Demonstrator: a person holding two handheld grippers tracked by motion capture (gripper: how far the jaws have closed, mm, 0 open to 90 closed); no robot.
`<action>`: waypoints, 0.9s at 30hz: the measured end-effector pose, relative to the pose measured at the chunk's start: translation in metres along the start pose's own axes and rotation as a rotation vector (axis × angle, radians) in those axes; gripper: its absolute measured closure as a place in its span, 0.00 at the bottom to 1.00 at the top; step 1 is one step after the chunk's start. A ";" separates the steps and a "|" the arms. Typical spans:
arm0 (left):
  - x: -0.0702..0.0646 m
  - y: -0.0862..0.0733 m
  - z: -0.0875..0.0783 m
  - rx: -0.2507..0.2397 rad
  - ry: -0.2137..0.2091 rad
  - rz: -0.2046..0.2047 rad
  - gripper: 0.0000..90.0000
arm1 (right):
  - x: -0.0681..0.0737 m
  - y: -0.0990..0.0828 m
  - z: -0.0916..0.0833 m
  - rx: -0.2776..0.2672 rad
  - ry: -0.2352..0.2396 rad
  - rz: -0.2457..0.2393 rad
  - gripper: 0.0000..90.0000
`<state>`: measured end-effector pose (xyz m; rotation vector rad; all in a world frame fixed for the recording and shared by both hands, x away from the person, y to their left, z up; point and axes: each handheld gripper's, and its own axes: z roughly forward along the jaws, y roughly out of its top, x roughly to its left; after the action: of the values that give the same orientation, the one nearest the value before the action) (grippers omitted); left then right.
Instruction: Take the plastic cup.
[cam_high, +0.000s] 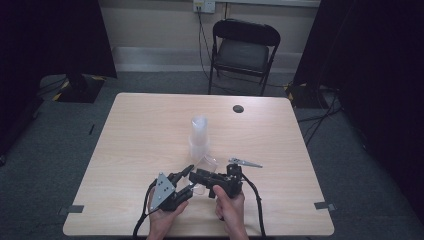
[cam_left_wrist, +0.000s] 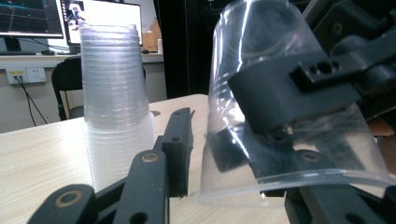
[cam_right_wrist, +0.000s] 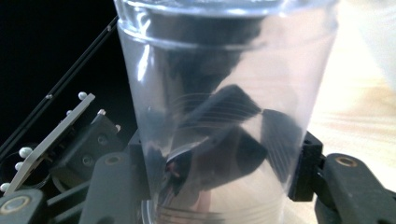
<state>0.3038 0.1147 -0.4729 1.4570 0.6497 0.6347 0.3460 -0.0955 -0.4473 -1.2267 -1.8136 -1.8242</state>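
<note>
We have the clear cup (cam_right_wrist: 219, 116) clamped in the right gripper (cam_high: 204, 180) just above the counter (cam_high: 135, 150), near the cup stack (cam_left_wrist: 116, 107). Left gripper (cam_high: 186, 181) part-open around it, contact unclear. Risk: thin wall buckles or slips if squeezed.

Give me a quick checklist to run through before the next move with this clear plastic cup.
1. Right hand-held gripper clamped on the clear cup: ok, a jaw sits against each side of it.
2. Left hand-held gripper gripping the cup: not ok; the left jaw stands apart from its wall. The other jaw's contact: cannot tell.
3. Cup undamaged: cannot tell; its rim looks bent in the left gripper view.
4. Cup stack upright on the table: ok.
5. Held cup apart from the stack: ok, there is a gap.
6. Loose metal piece away from both hand-held grippers: not ok, it lies just behind the right one.
</note>
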 end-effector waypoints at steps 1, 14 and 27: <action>0.000 0.000 0.000 0.000 0.000 0.000 0.70 | 0.000 0.000 0.000 0.000 0.000 0.000 0.48; 0.004 -0.002 -0.001 0.008 0.010 -0.064 0.87 | 0.001 -0.002 0.003 0.013 -0.035 -0.020 0.31; 0.006 -0.002 -0.003 0.024 -0.011 -0.104 0.94 | 0.002 -0.002 0.004 -0.005 -0.071 -0.065 0.21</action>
<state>0.3057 0.1217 -0.4752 1.4384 0.7222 0.5393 0.3449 -0.0913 -0.4474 -1.2643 -1.9093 -1.8421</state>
